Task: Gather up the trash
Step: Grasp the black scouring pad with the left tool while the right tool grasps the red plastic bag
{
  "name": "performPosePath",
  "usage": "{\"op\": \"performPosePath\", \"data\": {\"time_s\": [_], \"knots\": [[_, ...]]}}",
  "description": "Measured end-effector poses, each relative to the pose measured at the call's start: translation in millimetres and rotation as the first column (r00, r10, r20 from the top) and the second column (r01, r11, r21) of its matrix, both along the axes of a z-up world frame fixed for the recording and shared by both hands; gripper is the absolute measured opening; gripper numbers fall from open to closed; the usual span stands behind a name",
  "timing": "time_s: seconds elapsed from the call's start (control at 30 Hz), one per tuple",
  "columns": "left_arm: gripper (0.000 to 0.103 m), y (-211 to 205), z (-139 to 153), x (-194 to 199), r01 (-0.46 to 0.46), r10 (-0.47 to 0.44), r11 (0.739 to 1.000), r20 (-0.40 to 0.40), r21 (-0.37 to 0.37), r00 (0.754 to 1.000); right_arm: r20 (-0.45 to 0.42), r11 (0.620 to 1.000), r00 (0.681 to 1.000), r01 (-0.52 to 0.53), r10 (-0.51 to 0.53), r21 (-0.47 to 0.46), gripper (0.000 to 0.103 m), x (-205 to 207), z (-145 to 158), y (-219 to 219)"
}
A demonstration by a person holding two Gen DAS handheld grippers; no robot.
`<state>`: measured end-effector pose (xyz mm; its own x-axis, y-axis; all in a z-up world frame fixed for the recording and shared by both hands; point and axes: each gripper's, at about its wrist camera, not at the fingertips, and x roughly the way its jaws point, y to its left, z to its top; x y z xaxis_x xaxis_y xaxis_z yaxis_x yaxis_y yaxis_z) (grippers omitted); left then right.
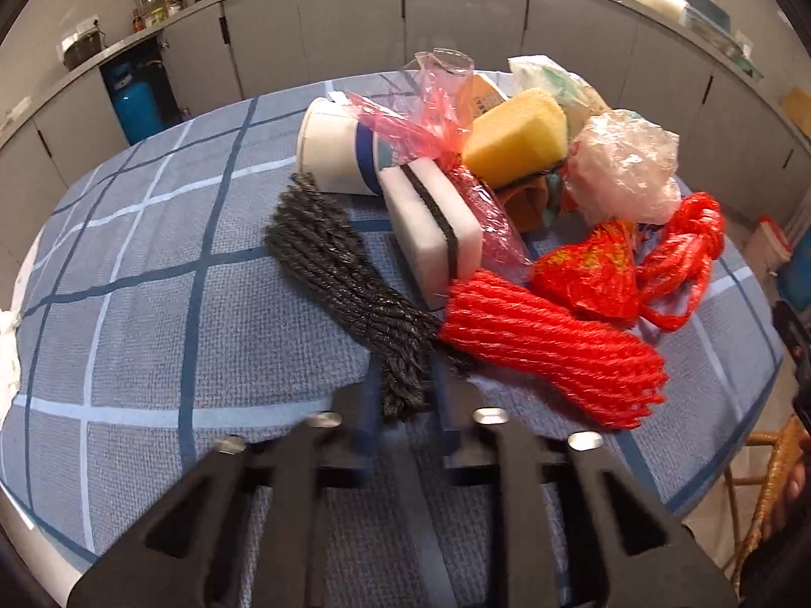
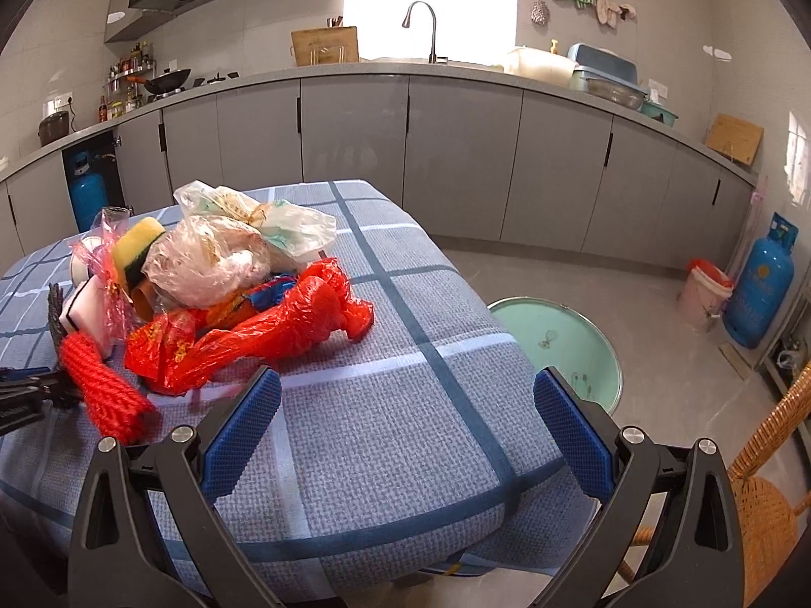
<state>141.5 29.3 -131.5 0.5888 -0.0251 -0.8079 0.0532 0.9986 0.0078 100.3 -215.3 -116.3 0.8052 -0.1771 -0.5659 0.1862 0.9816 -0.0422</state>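
A heap of trash lies on the blue checked table [image 1: 152,304]. It includes a black foam net [image 1: 329,253], a red foam net [image 1: 552,344], a white sponge block [image 1: 431,223], a paper cup [image 1: 334,152], a yellow sponge [image 1: 517,137], a crumpled clear bag [image 1: 623,167] and a red plastic bag [image 1: 679,253]. My left gripper [image 1: 405,420] is narrowed onto the near end of the black net, with its blue pads pressing both sides. My right gripper [image 2: 408,380] stands open above the cloth, to the right of the red plastic bag [image 2: 284,324], with nothing between its fingers.
A round pale green bin [image 2: 557,344] stands on the floor beyond the table's right edge. A wicker chair [image 2: 760,496] is at the near right. A pink bucket [image 2: 704,299] and a blue gas cylinder [image 2: 760,294] stand by the far wall. Grey kitchen cabinets run behind.
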Motion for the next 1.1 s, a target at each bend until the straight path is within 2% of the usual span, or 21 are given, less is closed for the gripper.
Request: {"op": "performPosePath", "data": {"time_s": [0.1,0.4,0.53,0.67,0.73,0.83,0.9,1.0,1.1], "knots": [[0.014,3,6,-8,0.015,-0.015,1.0,0.021,-0.001,1.0,-0.011,1.0,1.0,-0.003,0.003,0.001,0.098,8,1,1],[0.013,16,41,-22,-0.035,0.015,0.992,0.166,0.123,0.986,-0.001,1.0,1.0,-0.02,0.02,0.016,0.098,37,19,12],[0.013,18,53,-12,-0.033,0.001,0.986,0.198,0.161,0.98,-0.003,0.999,1.0,-0.03,0.03,0.02,0.098,51,19,20],[0.013,11,54,-3,0.005,-0.035,0.987,0.188,0.158,0.981,-0.042,0.998,0.998,-0.045,0.046,0.04,0.098,68,9,27],[0.013,9,54,-3,0.017,-0.045,0.988,0.182,0.154,0.982,-0.074,0.996,0.995,-0.062,0.066,0.063,0.09,75,3,29],[0.013,4,53,0,0.038,-0.065,0.987,0.175,0.154,0.982,-0.131,0.989,0.986,-0.093,0.108,0.115,0.073,82,-8,30],[0.013,2,53,2,0.047,-0.073,0.988,0.174,0.146,0.982,-0.164,0.979,0.976,-0.118,0.146,0.165,0.041,84,-15,28],[0.013,-3,55,3,0.065,-0.091,0.987,0.18,0.147,0.979,-0.161,0.974,0.972,-0.141,0.17,0.176,0.026,80,-15,28],[0.013,-11,60,3,0.086,-0.115,0.985,0.193,0.151,0.974,-0.138,0.972,0.974,-0.152,0.178,0.177,0.022,74,-9,26]]}}
